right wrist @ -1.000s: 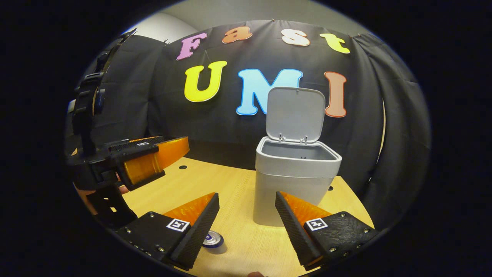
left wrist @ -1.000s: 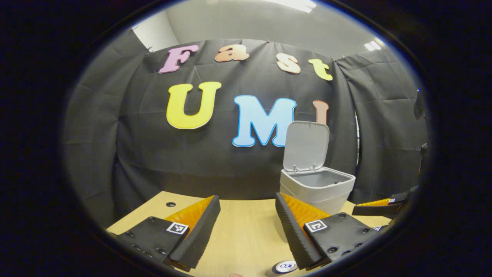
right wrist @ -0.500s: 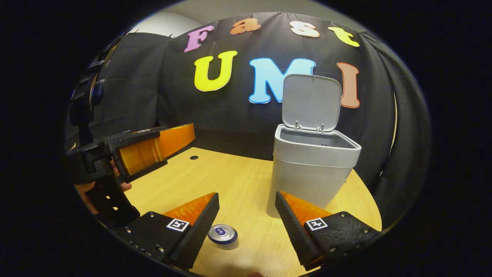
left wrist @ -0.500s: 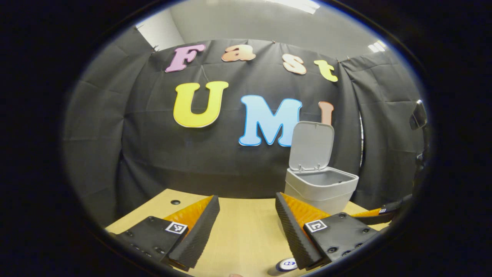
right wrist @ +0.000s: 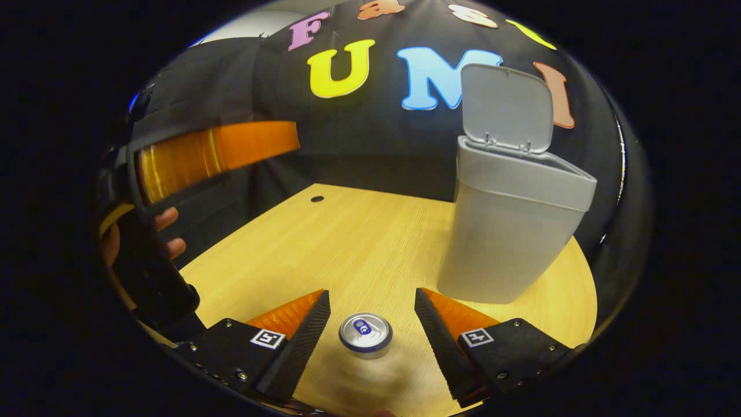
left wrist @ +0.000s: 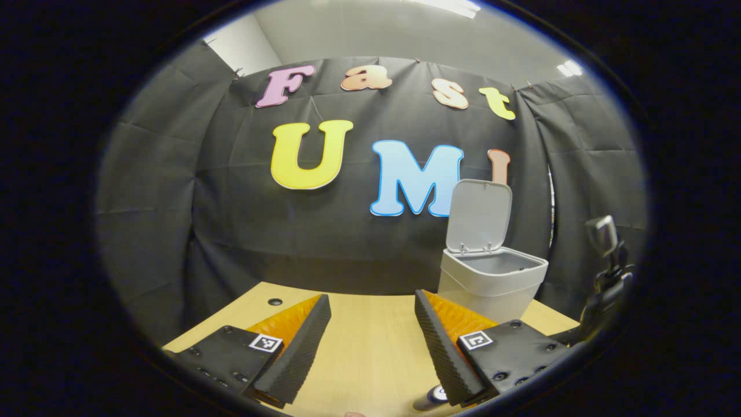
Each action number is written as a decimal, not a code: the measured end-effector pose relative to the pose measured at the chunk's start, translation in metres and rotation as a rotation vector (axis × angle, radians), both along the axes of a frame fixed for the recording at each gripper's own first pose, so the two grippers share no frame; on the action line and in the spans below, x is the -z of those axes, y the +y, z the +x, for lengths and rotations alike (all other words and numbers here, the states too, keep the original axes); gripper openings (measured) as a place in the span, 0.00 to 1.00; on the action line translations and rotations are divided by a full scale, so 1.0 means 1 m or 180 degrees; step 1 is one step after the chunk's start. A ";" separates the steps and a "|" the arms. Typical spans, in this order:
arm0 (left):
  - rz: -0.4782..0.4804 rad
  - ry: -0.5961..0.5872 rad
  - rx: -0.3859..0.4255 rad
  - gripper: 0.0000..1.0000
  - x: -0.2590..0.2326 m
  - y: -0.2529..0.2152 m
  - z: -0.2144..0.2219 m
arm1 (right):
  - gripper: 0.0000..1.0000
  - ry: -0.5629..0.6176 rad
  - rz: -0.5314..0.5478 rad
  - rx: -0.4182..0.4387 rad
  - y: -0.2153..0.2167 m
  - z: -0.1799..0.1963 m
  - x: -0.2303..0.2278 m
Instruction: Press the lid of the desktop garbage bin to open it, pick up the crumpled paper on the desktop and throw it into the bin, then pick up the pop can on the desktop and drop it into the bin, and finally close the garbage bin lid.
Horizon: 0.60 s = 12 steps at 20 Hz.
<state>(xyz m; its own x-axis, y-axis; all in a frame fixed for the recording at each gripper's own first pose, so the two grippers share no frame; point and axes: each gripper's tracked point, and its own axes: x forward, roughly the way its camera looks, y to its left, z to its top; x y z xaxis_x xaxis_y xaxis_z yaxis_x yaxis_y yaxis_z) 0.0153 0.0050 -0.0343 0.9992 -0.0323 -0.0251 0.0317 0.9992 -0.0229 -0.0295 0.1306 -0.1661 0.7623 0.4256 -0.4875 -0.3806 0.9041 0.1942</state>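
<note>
The grey desktop bin [right wrist: 509, 231] stands on the wooden table with its lid [right wrist: 505, 107] swung up. The pop can [right wrist: 365, 334] stands upright in front of the bin, seen from above. My right gripper [right wrist: 370, 295] hovers over it, open, with the can framed between the two fingers and not touched. In the left gripper view the bin [left wrist: 492, 281] is at the right with its lid [left wrist: 479, 214] raised, and the can [left wrist: 431, 398] peeks out beside the right finger. My left gripper [left wrist: 370, 301] is open with nothing in it, held above the table.
In the right gripper view, the left gripper [right wrist: 214, 153] and the hand [right wrist: 165, 231] holding it hang at the upper left. The wooden table [right wrist: 347, 231] has a cable hole [right wrist: 316, 198] near its far edge. Black cloth closes the booth behind.
My right gripper has tilted down and come in over the can, which now lies between its fingers. My left gripper has drifted, so the bin sits further right in its view.
</note>
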 end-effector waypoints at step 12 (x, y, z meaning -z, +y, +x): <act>-0.0059 0.0108 -0.0105 0.96 0.009 0.017 -0.008 | 0.95 0.0635 -0.0226 -0.0150 0.019 -0.008 0.063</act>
<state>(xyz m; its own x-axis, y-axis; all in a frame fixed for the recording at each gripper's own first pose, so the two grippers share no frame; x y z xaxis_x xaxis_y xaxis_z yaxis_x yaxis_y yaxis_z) 0.0069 0.0222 -0.0433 0.9983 -0.0002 -0.0586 -0.0022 0.9991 -0.0421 -0.0376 0.1495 -0.2290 0.6278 0.4177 -0.6568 -0.3831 0.9004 0.2064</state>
